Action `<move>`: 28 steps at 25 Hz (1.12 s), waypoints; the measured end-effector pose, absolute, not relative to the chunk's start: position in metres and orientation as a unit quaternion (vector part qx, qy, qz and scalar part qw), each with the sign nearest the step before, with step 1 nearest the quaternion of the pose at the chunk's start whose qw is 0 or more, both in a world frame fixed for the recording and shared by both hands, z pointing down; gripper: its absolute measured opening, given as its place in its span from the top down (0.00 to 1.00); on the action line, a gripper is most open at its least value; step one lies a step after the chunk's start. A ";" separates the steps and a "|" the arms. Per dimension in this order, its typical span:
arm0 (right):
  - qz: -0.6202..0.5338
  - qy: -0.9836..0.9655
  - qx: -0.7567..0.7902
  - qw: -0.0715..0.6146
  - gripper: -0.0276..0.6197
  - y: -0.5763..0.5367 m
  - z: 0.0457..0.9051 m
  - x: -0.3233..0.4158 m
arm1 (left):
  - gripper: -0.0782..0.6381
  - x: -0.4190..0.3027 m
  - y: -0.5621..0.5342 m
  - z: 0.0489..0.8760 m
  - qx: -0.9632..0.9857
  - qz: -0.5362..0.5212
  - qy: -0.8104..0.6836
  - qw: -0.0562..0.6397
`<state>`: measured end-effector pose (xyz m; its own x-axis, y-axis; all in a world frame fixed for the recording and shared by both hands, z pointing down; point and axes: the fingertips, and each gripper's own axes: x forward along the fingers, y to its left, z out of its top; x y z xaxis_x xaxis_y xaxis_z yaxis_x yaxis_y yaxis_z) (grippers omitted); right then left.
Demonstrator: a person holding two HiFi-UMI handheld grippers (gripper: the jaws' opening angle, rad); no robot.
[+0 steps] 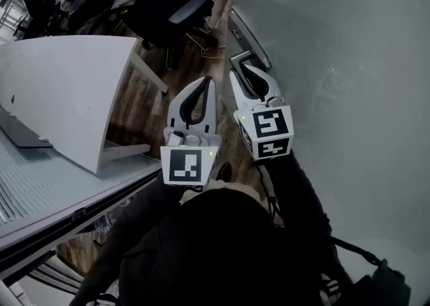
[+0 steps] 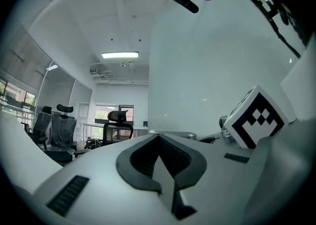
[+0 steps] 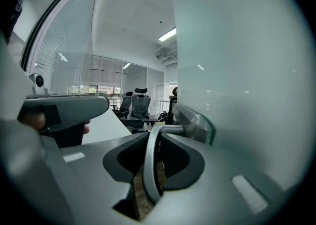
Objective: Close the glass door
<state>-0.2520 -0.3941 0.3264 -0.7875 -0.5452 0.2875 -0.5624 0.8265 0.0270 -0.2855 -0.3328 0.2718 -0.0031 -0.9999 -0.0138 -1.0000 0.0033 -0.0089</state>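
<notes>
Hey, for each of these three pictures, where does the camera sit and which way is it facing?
Head view: on the person's head, facing steeply down at the left gripper, the right gripper, dark sleeves and wood floor.
Left gripper view: on the left gripper, facing along its shut, empty jaws toward the office chairs; the right gripper's marker cube shows.
Right gripper view: on the right gripper, facing along jaws clamped on the door handle.
Shared: all three show the glass door.

My right tongs (image 3: 159, 137) hide the lower end of the door handle (image 3: 148, 167) behind their jaws; beside them the glass door (image 3: 237, 70) runs off past the edge.
</notes>
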 end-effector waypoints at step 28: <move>0.056 -0.972 0.177 0.145 0.85 -0.229 0.320 -0.330 | 0.90 -0.376 -0.149 0.266 -0.708 -0.012 0.705 -0.015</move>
